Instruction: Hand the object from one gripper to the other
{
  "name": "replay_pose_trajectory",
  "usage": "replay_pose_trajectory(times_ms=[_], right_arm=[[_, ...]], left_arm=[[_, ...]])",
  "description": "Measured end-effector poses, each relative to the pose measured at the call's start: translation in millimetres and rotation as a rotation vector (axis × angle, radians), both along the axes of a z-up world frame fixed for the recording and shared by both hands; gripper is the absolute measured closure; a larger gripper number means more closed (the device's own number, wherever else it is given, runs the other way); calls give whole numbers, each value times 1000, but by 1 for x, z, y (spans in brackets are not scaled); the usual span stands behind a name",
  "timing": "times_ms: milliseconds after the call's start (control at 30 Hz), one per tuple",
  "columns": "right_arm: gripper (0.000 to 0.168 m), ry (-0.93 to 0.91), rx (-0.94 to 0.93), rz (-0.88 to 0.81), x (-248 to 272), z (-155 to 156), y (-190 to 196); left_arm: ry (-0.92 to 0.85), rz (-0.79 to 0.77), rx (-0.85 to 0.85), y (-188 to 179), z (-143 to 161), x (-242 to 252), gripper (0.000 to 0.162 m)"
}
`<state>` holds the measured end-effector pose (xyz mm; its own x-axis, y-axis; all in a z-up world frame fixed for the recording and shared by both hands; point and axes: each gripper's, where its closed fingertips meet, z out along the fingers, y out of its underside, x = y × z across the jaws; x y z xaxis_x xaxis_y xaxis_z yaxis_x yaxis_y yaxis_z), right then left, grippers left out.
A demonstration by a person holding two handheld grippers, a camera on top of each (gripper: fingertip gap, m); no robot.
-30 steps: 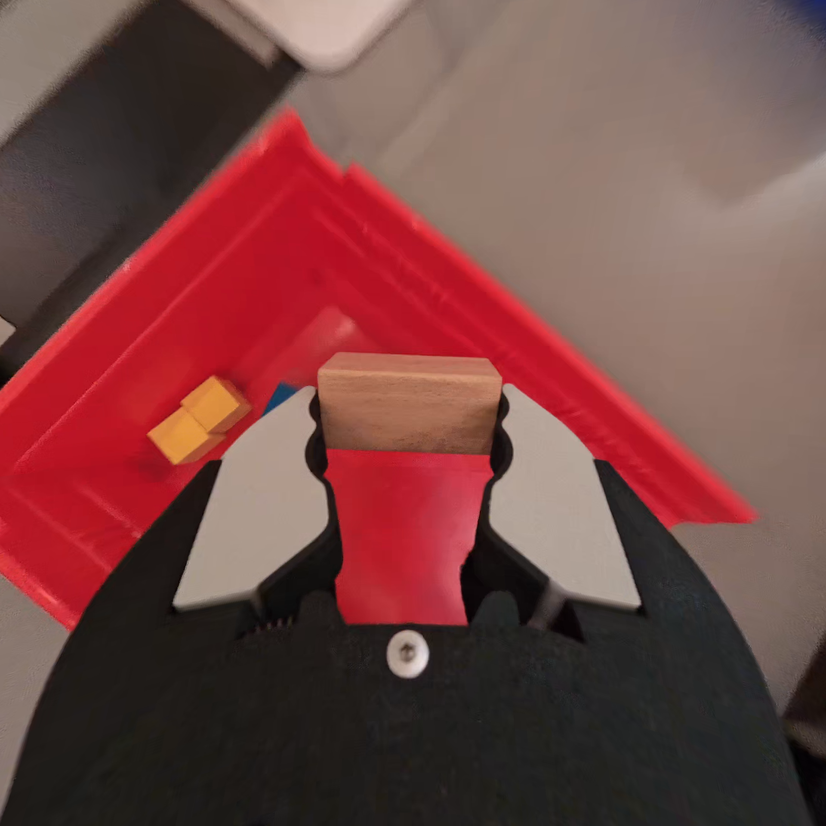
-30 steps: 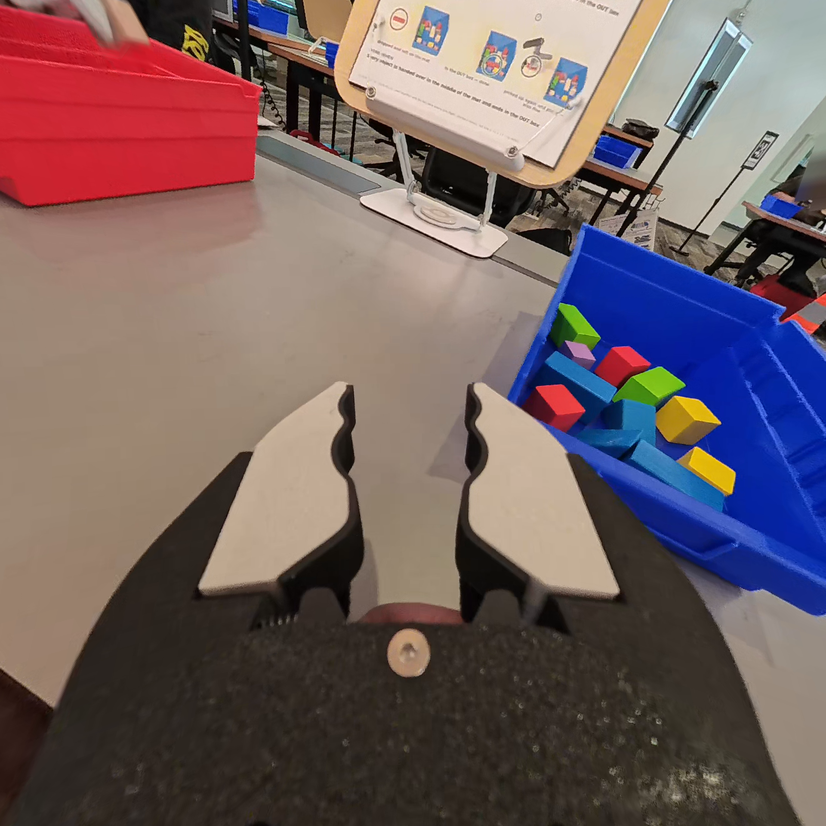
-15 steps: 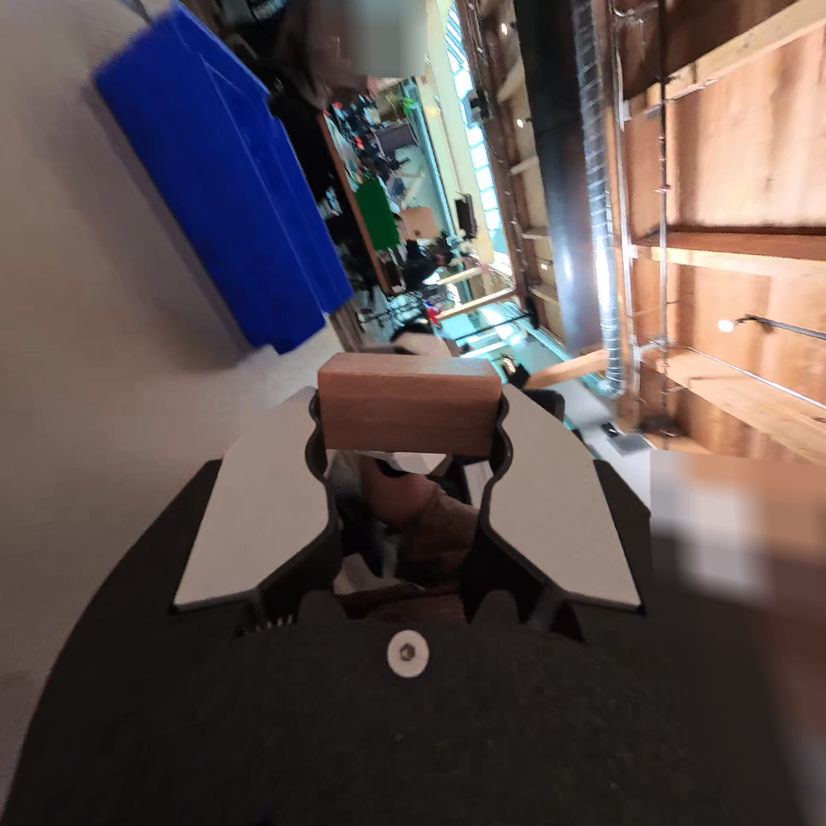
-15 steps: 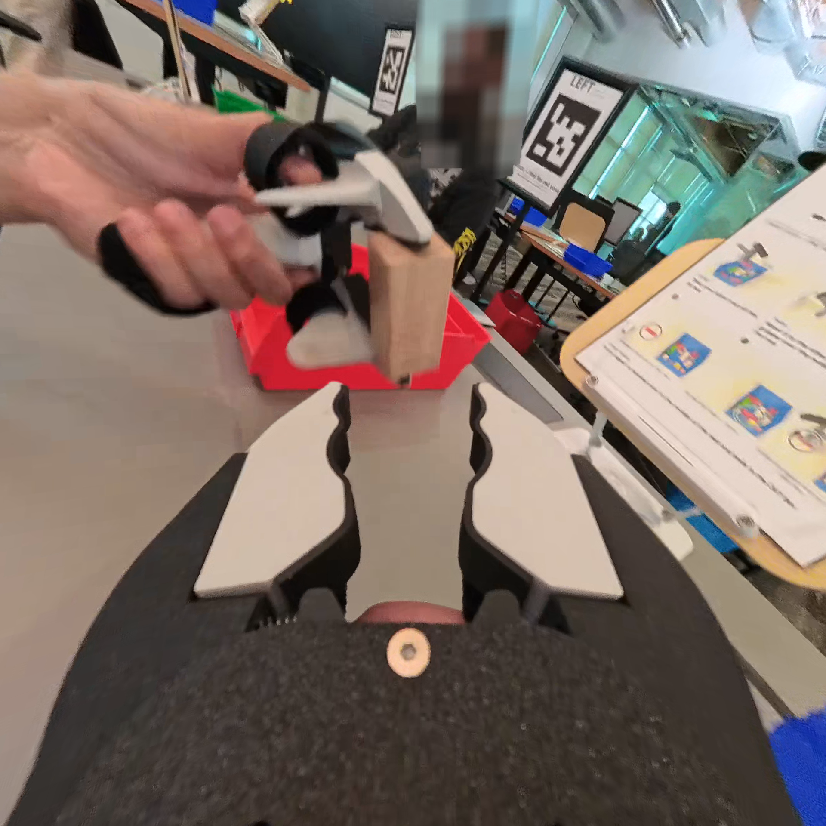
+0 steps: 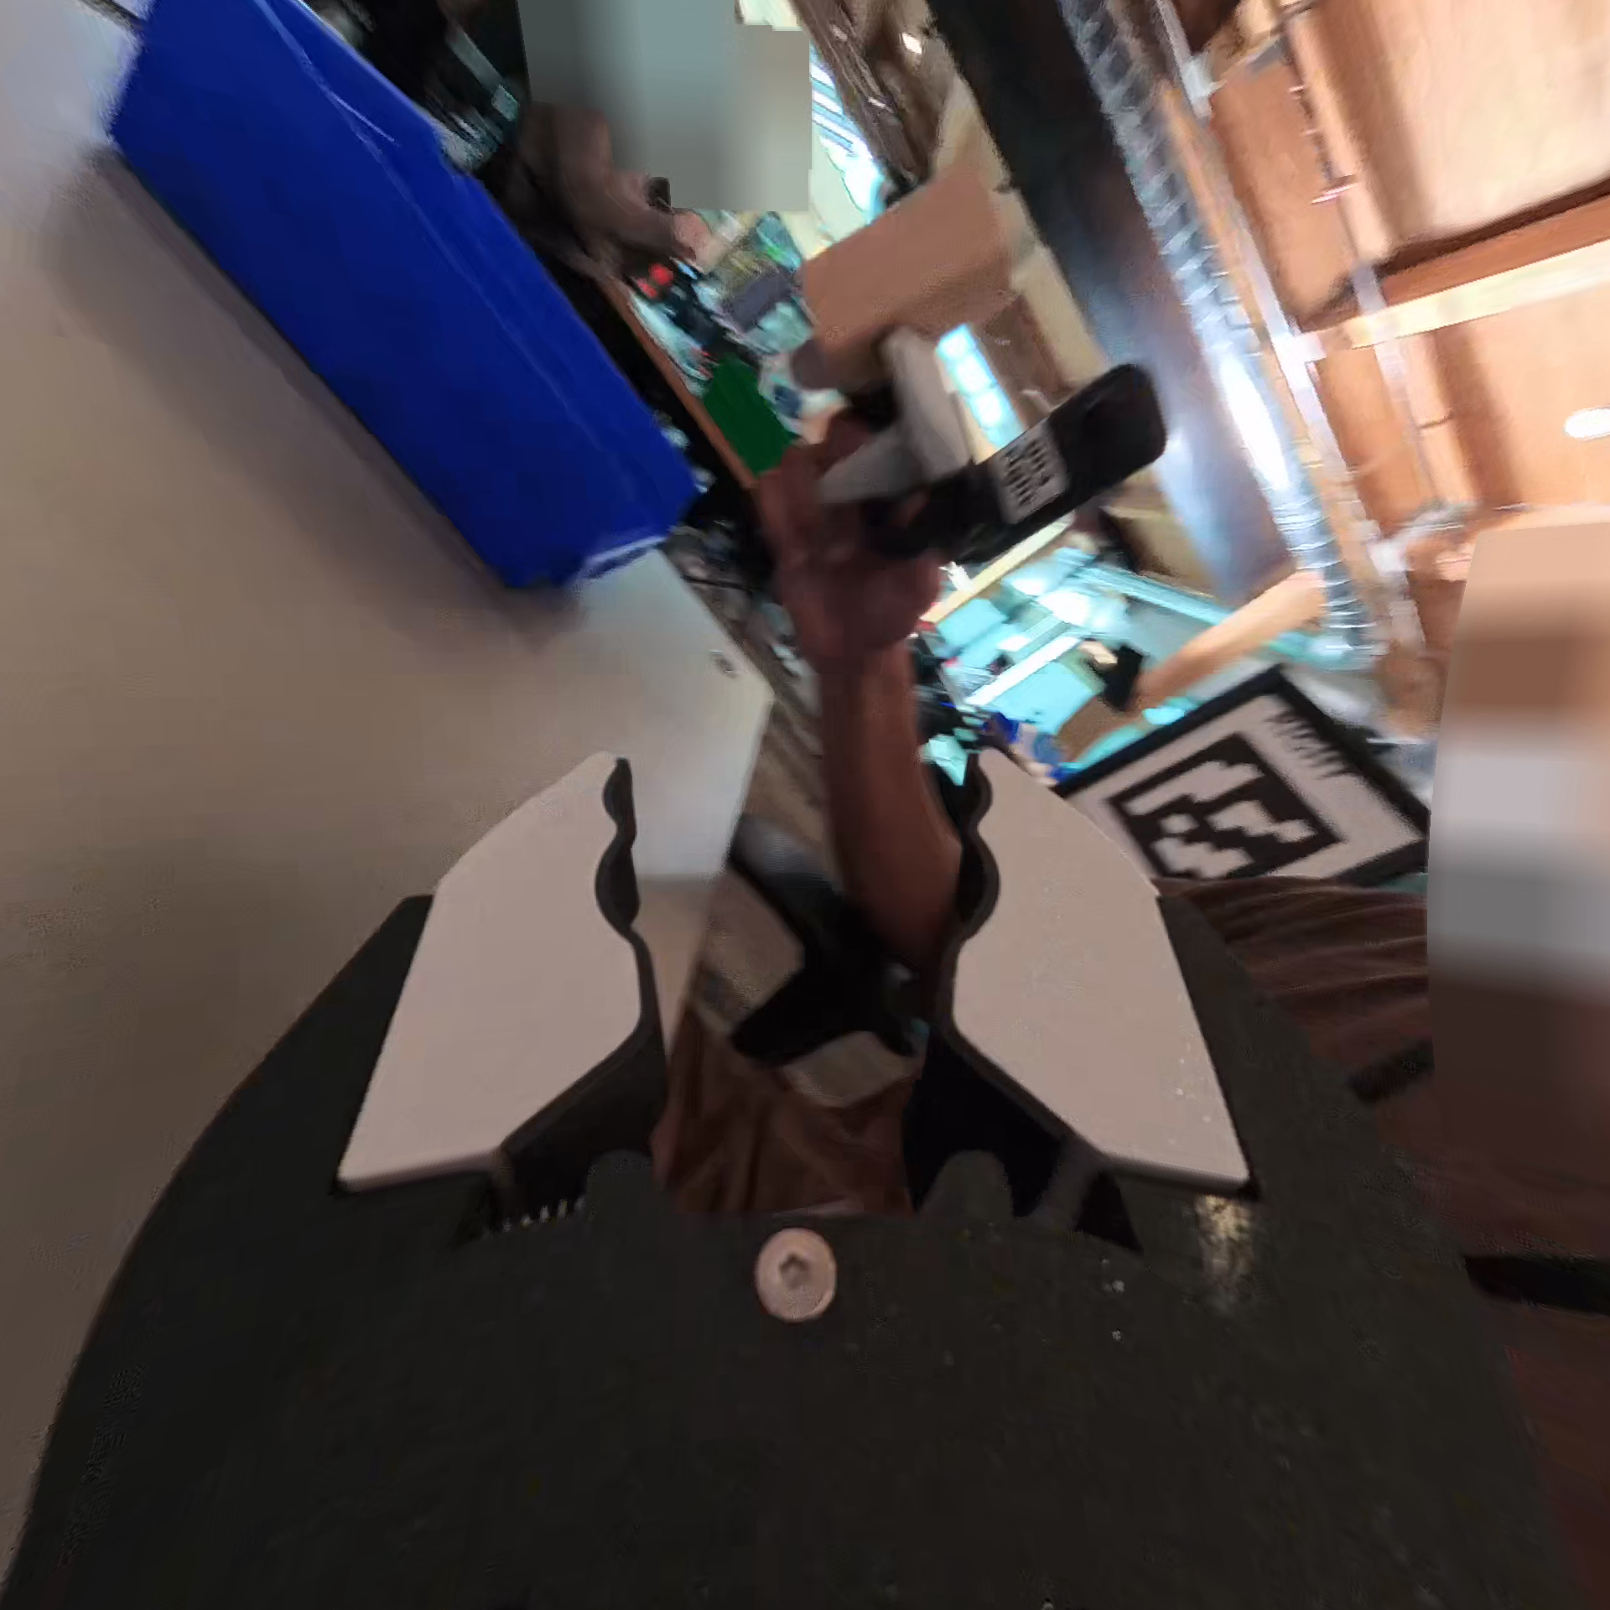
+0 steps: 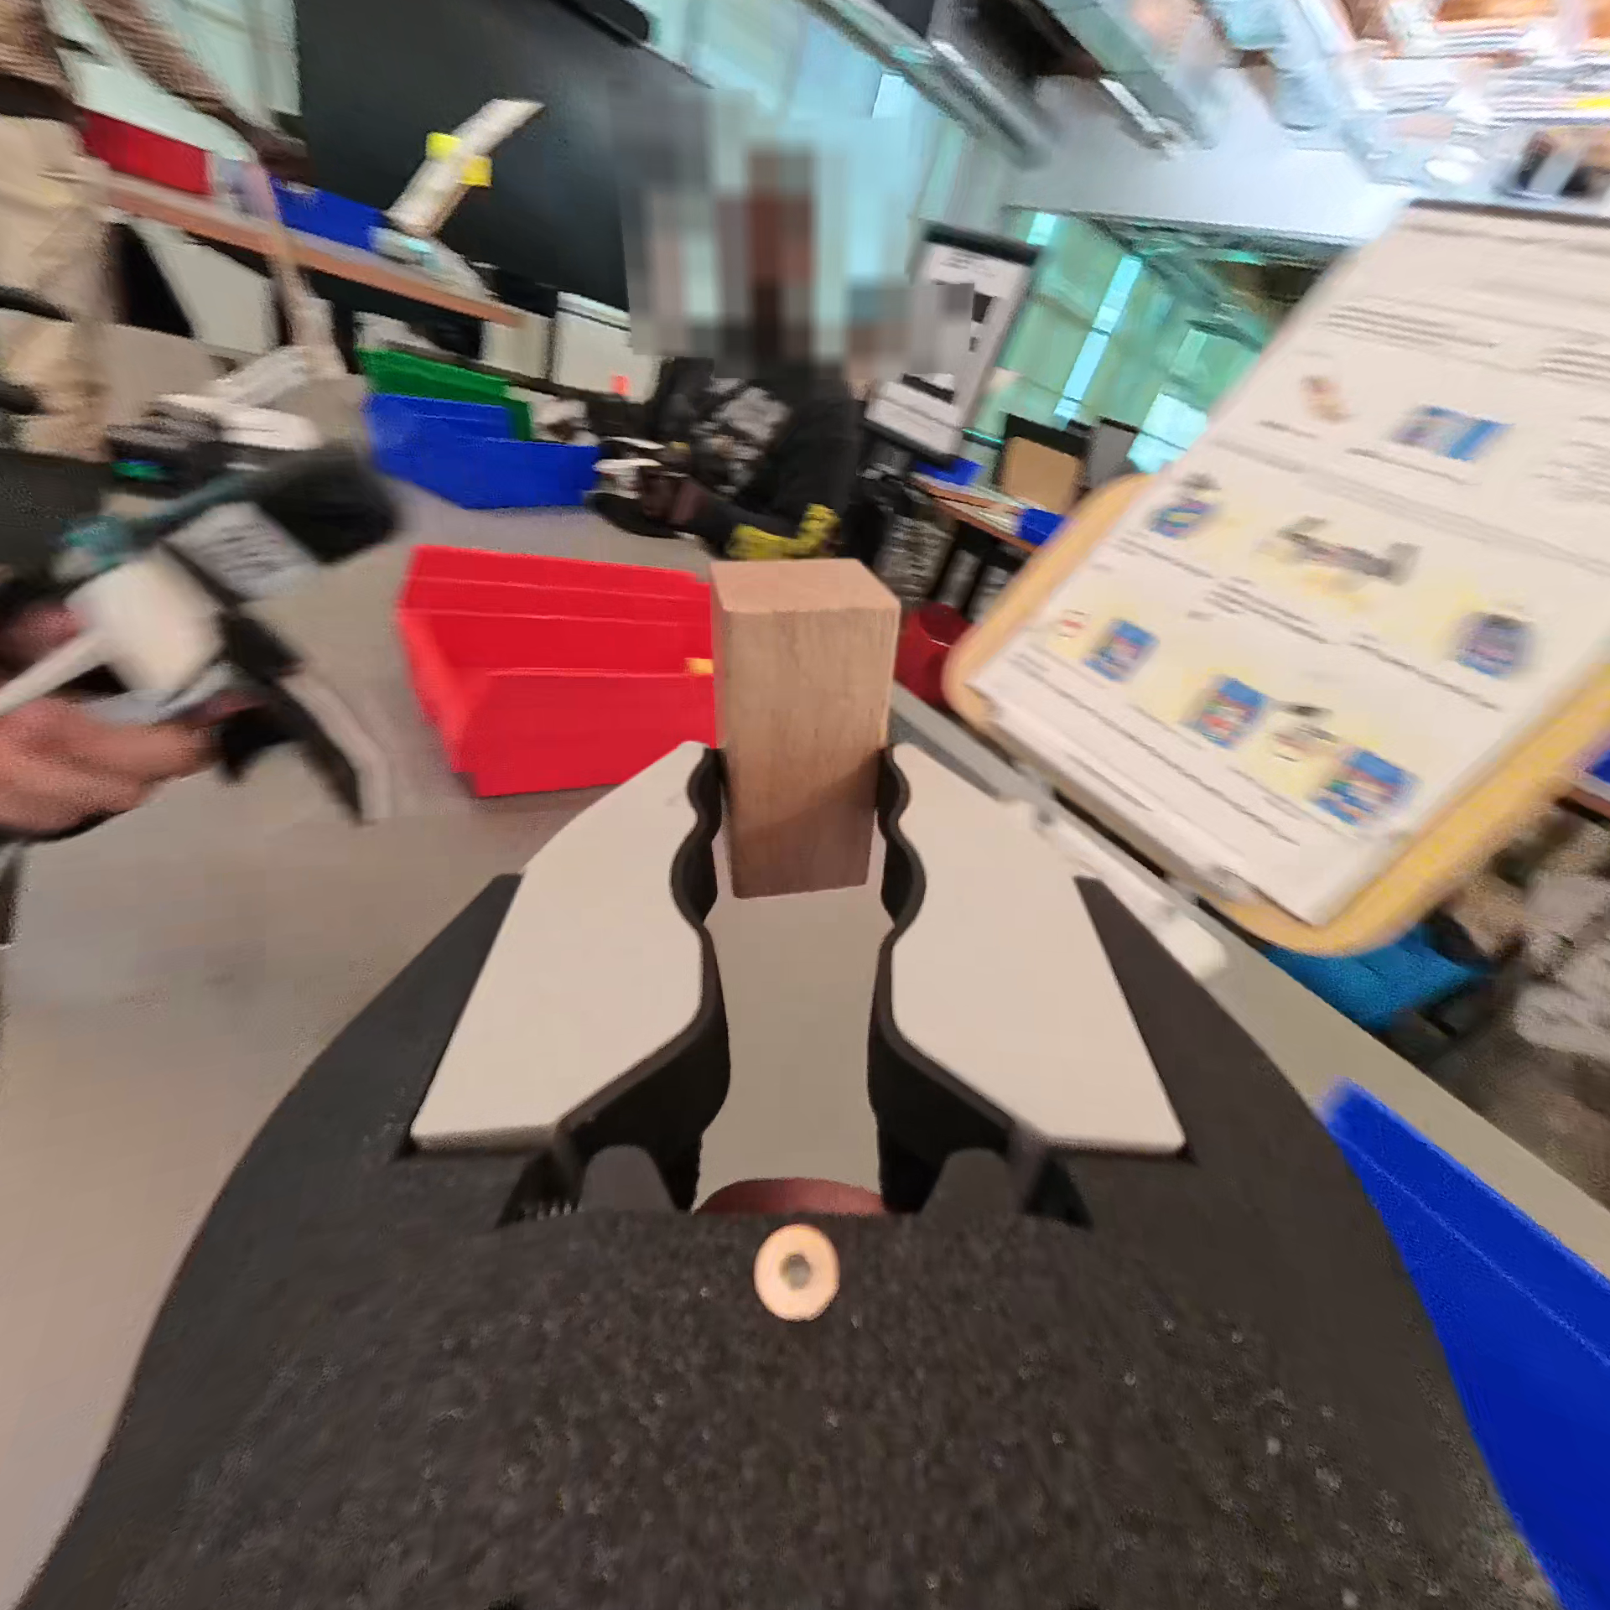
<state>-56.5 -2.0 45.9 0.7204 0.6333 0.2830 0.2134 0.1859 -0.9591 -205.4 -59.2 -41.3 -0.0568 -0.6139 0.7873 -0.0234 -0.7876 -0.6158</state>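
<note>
Right gripper (image 6: pixel 797 784) has its tips clamped on a plain wooden block (image 6: pixel 801 723), standing upright and sticking up past the fingers. Behind it a red bin (image 6: pixel 558 671) sits on the grey table (image 6: pixel 218 915). Left gripper (image 6: pixel 209 610) is blurry off at the left edge. Instruction board (image 6: pixel 1324 592) leans on the right, blue bin (image 6: pixel 1498 1307) at the lower right.

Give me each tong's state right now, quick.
Left tongs: open, holding nothing.
Right tongs: closed on the upright wooden block.

plain wooden block (image 6: pixel 803 723), upright between right tool's (image 6: pixel 797 810) tips
</note>
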Motion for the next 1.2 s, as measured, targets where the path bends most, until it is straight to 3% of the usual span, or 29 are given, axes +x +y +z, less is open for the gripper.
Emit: replay_pose_trajectory(times_ms=[100, 167, 267, 400, 467, 567, 667, 767, 900, 1067, 1200], right_arm=[[134, 19, -78, -249, 93, 22, 26], [134, -14, -201, -414, 152, 16, 51], [134, -173, -376, -607, 222, -16, 94], [134, -547, -686, -644, 268, -101, 146], [134, -578, -895, -647, 280, -141, 165], [134, -398, -1144, -598, 269, -180, 184], [135, -320, -1240, -587, 259, -198, 197], [135, -390, -1288, -634, 265, -215, 198], [135, -504, -1355, -707, 284, -233, 184], [135, -276, -1502, -796, 286, -234, 169], [135, -87, -1516, -940, 298, -234, 172]], left_arm=[[173, 134, 214, -8, -36, -21, 89], [273, 195, 351, -6, -47, -30, 90], [317, 236, 417, 0, -51, -32, 91], [337, 212, 422, 1, -58, -28, 92], [332, 193, 412, -1, -59, -27, 92], [325, 198, 417, 1, -56, -29, 92], [354, 217, 452, 5, -56, -35, 92], [358, 223, 462, 5, -54, -37, 92], [345, 211, 440, 3, -54, -36, 92], [319, 178, 399, 1, -54, -29, 92], [301, 161, 375, -1, -53, -26, 92]])
